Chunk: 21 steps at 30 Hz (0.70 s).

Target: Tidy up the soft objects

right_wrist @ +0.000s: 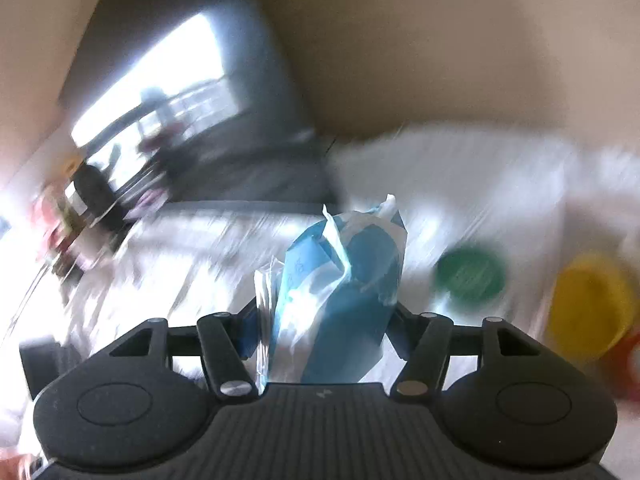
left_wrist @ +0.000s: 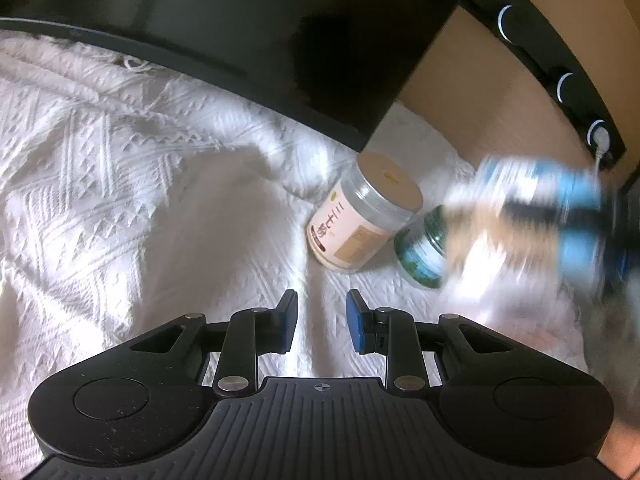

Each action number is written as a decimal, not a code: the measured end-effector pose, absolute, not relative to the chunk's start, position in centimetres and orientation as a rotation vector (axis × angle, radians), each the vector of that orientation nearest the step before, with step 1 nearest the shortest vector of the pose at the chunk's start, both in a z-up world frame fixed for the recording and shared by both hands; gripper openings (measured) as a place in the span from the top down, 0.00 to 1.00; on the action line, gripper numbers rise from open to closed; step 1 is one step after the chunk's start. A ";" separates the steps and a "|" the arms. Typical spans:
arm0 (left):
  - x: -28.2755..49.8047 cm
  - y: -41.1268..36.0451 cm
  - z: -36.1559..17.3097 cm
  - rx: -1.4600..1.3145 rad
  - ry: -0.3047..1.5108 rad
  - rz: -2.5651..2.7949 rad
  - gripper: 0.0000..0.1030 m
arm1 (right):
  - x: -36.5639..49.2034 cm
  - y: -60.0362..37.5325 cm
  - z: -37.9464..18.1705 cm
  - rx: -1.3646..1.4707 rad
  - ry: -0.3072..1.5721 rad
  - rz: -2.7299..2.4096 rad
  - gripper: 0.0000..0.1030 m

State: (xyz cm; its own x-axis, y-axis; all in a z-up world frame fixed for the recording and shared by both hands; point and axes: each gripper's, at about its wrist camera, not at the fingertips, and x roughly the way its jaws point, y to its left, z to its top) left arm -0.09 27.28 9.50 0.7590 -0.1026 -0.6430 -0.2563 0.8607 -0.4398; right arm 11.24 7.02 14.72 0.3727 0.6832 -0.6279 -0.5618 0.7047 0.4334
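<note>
A soft blue-and-white packet (right_wrist: 340, 300) is clamped between the right tongs (right_wrist: 324, 332) and carried above the white textured cloth (left_wrist: 120, 184); it has not yet been set down. The left tongs (left_wrist: 322, 326) are held slightly apart with nothing between them. Two jars (left_wrist: 360, 216) lie nearby, so sorting appears only partly done.

Blue-white soft pack (right_wrist: 340, 300) upright (crumpled), gripper-clamped
</note>
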 end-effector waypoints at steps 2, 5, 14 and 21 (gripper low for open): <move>-0.1 27.0 9.5 -0.531 0.718 0.096 0.72 | 9.9 7.5 12.2 0.157 0.924 0.802 0.40; -0.2 26.2 9.4 -0.507 0.739 0.084 0.72 | 9.2 7.3 8.4 0.167 0.992 0.762 0.39; 0.6 21.5 8.8 -0.389 0.797 -0.055 0.72 | 9.2 1.6 5.8 0.174 1.022 0.662 0.26; 1.3 16.2 8.5 -0.254 0.829 -0.202 0.72 | 6.3 -1.1 6.3 0.014 0.881 0.543 0.23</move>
State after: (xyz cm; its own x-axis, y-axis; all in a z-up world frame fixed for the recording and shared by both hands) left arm 1.30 16.24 8.54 0.6593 -0.2748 -0.6999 0.0781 0.9508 -0.2998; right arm 6.29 -1.07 6.33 0.5101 0.4572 -0.7286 -0.4456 0.8650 0.2309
